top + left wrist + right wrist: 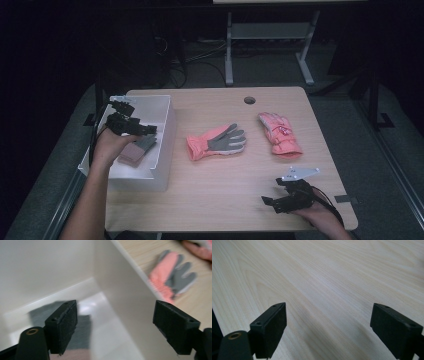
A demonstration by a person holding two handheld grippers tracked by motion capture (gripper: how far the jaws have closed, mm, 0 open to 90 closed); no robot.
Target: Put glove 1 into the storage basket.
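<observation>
Gloves on the table and in the bin

A bin [165,145] sits at the table's [225,200] left edge with a folded glove [137,150] lying in it (under the left gripper [150,130]). Right of the bin lies a flat glove [216,141], further right a padded glove [280,134]; the right gripper [267,201] rests at the near right corner.

Table [220,195]: pale wood-grain laminate, smooth, matt. Left bin [165,150]: white plastic, smooth, slight sheen. Glove in bin [137,150]: grey-pink knit cloth. Middle glove [216,142]: coral knit, grey coated palm. Far-right glove [279,134]: padded pink fabric. Gripper pads [274,327]: matt black, rough-textured.
</observation>
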